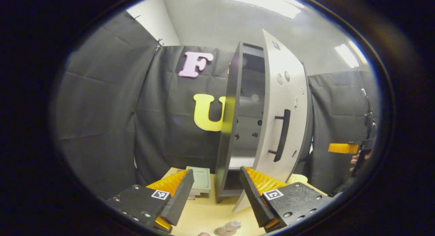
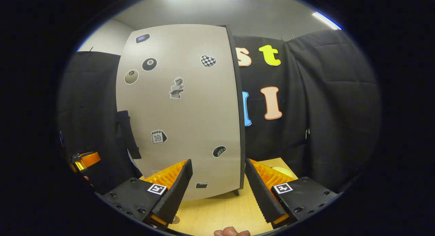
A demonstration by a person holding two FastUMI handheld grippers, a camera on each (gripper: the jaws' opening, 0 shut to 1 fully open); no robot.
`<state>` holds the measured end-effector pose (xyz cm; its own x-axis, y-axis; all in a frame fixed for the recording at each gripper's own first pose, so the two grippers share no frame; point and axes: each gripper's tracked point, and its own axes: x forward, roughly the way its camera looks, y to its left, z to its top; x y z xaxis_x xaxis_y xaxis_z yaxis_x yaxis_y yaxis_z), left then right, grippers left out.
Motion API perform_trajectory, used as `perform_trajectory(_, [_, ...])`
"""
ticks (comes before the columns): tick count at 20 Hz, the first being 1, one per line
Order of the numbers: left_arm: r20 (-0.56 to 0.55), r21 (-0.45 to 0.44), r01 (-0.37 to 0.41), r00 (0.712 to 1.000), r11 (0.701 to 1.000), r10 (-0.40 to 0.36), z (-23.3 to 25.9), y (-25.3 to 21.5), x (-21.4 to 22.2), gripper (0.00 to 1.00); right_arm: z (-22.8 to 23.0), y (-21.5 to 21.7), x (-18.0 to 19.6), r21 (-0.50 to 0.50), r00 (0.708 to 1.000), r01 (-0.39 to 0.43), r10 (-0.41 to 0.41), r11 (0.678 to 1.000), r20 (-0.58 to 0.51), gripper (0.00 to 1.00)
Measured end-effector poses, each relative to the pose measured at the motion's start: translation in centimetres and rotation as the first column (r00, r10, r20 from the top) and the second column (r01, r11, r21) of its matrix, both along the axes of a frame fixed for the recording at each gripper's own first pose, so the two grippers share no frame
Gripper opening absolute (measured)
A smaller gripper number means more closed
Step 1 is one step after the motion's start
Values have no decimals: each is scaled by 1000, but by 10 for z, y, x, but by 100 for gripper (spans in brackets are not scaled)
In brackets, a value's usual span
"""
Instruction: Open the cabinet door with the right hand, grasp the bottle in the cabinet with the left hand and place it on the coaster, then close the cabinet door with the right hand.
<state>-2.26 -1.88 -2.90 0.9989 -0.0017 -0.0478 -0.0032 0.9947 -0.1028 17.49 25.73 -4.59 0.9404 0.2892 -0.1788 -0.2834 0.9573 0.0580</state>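
A tall cabinet [image 1: 228,134] stands on the wooden table with its pale door [image 1: 272,103] swung partly open; the black handle [image 1: 282,135] faces right. A small clear bottle [image 1: 232,225] sits low on the table in front of the cabinet, on what looks like a round coaster [image 1: 220,232]. My left gripper [image 1: 215,170] is open above the bottle and holds nothing. My right gripper [image 2: 218,161] is open, close to the door's stickered outer face [image 2: 183,107] and right of the handle [image 2: 127,134]. The right gripper [image 1: 343,148] also shows far right in the left gripper view.
A stack of green books [image 1: 199,180] lies left of the cabinet's foot. A pale yellow object [image 2: 280,169] rests on the table [image 2: 221,209] to the right of the door. The other gripper [image 2: 85,160] is at the left edge of the right gripper view.
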Motion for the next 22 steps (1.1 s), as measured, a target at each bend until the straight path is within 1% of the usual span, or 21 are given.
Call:
perform_trajectory(3, [8,23,21,1000,1000,-21,10,-26,9,82,3,-16,5,-16,1000,-20,20,1000,8,98])
perform_trajectory(4, [9,20,24,1000,1000,-24,13,-33,12,84,6,-21,7,-9,1000,-26,26,1000,13,98])
perform_trajectory(5, [11,15,26,1000,1000,-26,17,-41,16,82,9,-24,9,3,999,-32,32,999,18,98])
perform_trajectory(6, [14,11,20,1000,1000,-20,21,-47,19,84,11,-28,11,14,999,-39,38,999,25,98])
perform_trajectory(8, [26,13,5,1000,1000,-5,26,-59,19,82,12,-40,15,17,998,-32,32,999,47,98])
perform_trajectory(9, [31,11,5,1000,1000,-5,27,-66,24,84,13,-46,17,22,997,-29,28,999,71,98])
perform_trajectory(10, [32,14,3,999,1000,-3,25,-74,25,84,12,-48,17,30,996,-33,30,999,85,98])
perform_trajectory(11, [35,16,-5,999,1000,5,23,-80,25,82,6,-47,15,31,996,-54,52,998,78,98])
perform_trajectory(12, [49,18,-13,999,1000,12,24,-87,23,84,0,-45,12,33,994,-83,80,996,71,98])
perform_trajectory(13, [76,17,-33,997,999,32,27,-89,21,82,-2,-45,9,33,992,-107,105,994,73,98])
perform_trajectory(14, [93,10,-52,994,999,51,29,-92,19,82,-5,-47,6,27,989,-126,123,992,80,98])
perform_trajectory(17, [129,-47,-62,989,997,68,35,-111,2,82,-15,-53,-3,6,986,-155,155,988,69,98])
perform_trajectory(18, [132,-41,-69,988,997,73,38,-114,-2,82,-17,-56,-5,8,985,-161,160,987,69,98])
perform_trajectory(20, [131,12,-121,984,993,119,39,-108,-17,82,-21,-61,-7,39,986,-156,154,987,67,98])
perform_trajectory(21, [130,13,-130,983,991,127,39,-108,-19,82,-26,-58,-9,63,986,-161,158,985,53,98])
perform_trajectory(22, [127,1,-117,985,993,116,38,-112,-21,82,-32,-54,-9,81,986,-168,165,983,36,98])
